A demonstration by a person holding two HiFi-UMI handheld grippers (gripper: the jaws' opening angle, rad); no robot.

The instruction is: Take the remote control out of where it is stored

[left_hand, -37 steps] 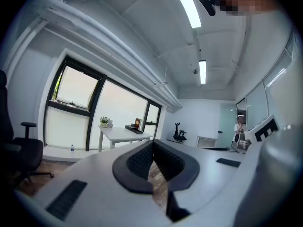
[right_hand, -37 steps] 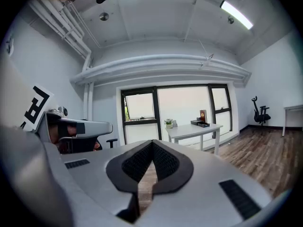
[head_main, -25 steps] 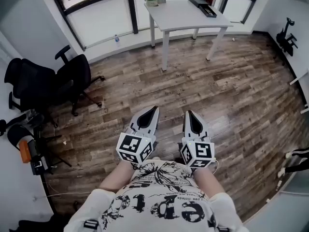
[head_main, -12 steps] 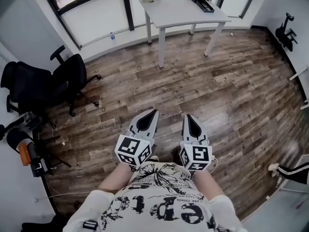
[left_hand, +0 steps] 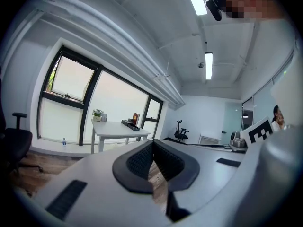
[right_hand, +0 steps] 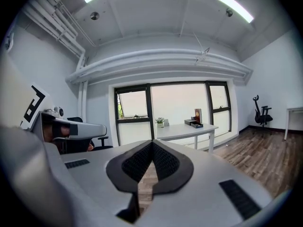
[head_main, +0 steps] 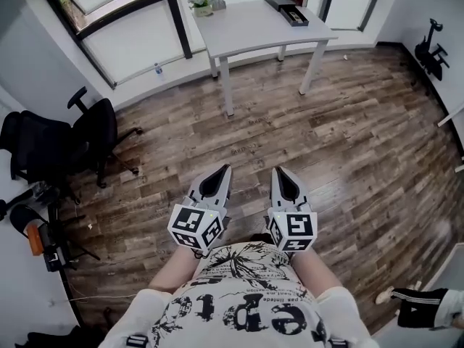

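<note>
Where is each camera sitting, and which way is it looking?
Head view: on the person's head, facing steeply down at the wood floor, the white table, the person's shirt, the left claw and right claw.
Left gripper view: on the left claw, facing along its shut jaws toward the table.
Right gripper view: on the right claw, also shut, facing the same table.
All three share the table.

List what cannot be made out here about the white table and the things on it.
- Head view: the dark box on the white table is too small; its contents cannot be told.
- Left gripper view: the same box is far and tiny.
- Head view: a sleeve is cut off by the right edge.
</note>
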